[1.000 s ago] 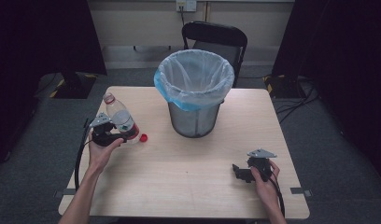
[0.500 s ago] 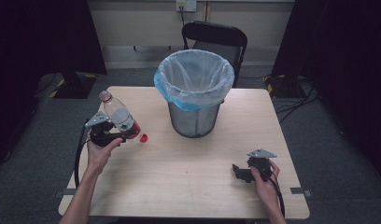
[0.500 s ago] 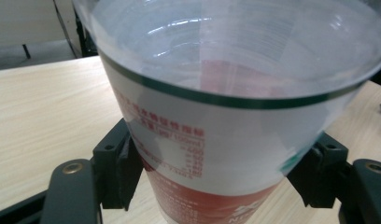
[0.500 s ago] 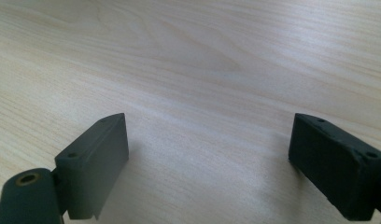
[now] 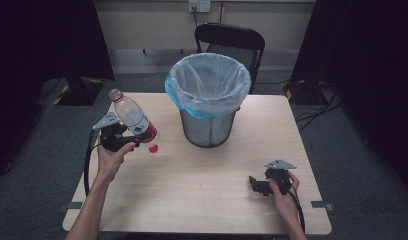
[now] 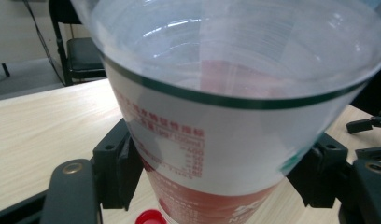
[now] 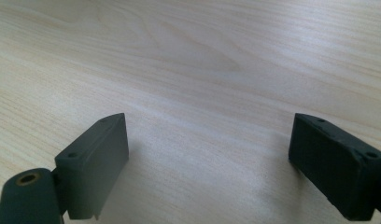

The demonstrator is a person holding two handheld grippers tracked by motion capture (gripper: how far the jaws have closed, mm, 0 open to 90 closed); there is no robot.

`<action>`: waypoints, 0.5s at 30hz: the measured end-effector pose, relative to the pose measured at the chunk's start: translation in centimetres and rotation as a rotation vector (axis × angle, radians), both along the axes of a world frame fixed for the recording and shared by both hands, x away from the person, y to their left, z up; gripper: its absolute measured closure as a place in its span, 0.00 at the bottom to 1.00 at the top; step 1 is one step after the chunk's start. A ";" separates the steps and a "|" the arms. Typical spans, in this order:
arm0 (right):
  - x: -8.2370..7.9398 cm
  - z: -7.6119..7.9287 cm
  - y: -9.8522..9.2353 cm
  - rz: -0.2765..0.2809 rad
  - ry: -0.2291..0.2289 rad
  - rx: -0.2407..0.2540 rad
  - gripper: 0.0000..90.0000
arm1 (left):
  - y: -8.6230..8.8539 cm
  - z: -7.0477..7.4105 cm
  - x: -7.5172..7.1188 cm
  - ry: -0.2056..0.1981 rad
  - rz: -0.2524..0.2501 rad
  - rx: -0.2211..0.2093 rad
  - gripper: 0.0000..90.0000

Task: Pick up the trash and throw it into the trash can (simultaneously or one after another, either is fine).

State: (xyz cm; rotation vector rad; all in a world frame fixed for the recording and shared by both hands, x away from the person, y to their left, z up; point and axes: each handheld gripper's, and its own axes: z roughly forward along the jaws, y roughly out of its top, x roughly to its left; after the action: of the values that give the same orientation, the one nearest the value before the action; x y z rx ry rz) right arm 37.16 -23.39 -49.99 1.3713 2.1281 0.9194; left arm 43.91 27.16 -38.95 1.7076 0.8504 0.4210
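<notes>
bottle (image 5: 133, 118) is tilting in your left gripper (image 5: 123, 139), pinched low; it risks slipping short of the bin (image 5: 208, 100). right gripper (image 5: 264, 185) is resting spread.

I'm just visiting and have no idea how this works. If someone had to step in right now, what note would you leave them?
Left gripper: jaws closed on a clear plastic bottle with a red and white label, held tilted above the table's left side, its capped neck pointing up and away.
Right gripper: open, holding nothing, resting low over the wooden table near its right front.
A loose red cap lies on the table just below the bottle.
The mesh bin with its blue-edged liner stands at the middle back of the table.
Done: bottle gripped and off the table.
Left, most likely: carry it over the bin and let go.
</notes>
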 end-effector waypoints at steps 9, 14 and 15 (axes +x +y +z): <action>0.0 0.0 0.0 0.000 0.000 0.000 0.12 | -0.4 1.9 -0.1 -0.026 -0.016 -0.025 0.31; 0.0 0.0 0.0 -0.001 0.000 0.001 0.12 | -0.5 3.1 -0.2 -0.043 -0.016 -0.032 0.31; 0.0 0.0 0.0 0.000 0.000 0.000 0.12 | -0.5 3.3 -0.2 -0.043 -0.019 -0.043 0.31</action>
State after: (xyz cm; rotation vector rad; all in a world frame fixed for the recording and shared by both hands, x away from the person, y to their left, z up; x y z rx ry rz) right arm 37.16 -23.39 -49.99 1.3717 2.1281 0.9195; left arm 43.68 26.63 -35.66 1.6599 0.8060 0.4224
